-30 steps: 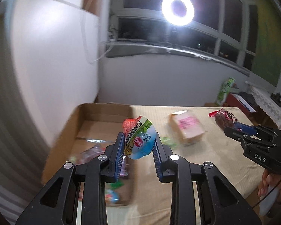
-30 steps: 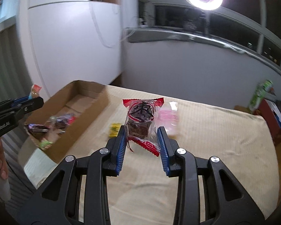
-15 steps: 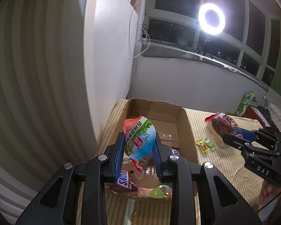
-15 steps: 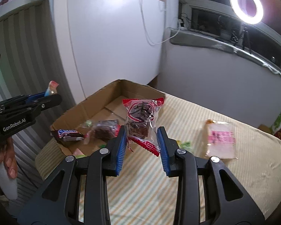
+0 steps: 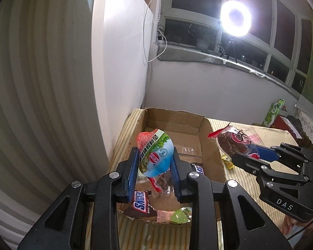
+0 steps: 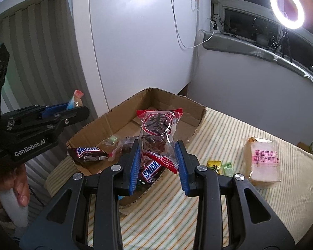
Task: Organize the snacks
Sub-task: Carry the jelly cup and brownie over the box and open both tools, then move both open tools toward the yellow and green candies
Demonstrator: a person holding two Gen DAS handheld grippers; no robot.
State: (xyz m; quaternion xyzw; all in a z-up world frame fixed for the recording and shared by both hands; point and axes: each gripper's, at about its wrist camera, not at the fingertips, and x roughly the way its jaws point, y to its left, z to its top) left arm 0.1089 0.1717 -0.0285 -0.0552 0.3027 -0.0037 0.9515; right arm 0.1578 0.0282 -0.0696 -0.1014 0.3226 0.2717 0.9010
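1. Two grippers, each pinching one snack: the left gripper (image 5: pixel 154 166) has its jaws on a jelly cup (image 5: pixel 155 154), the right gripper (image 6: pixel 159 162) on a cake packet (image 6: pixel 158 133).
2. One box (image 6: pixel 114 123) holds two Snickers bars (image 6: pixel 87 153).
3. One pink bread pack (image 6: pixel 264 160) and two small candies (image 6: pixel 220 166) lie on the striped tabletop (image 6: pixel 219 208).
4. Both snacks have moved over the box since a second ago.

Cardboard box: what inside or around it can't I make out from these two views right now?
- Left wrist view: the left gripper and its jelly cup cover the cardboard box middle.
- Right wrist view: the right gripper and its date cake packet hide the box's near right corner; one Snickers bar shows only partly.
- Both views: small green candy print too small to read.
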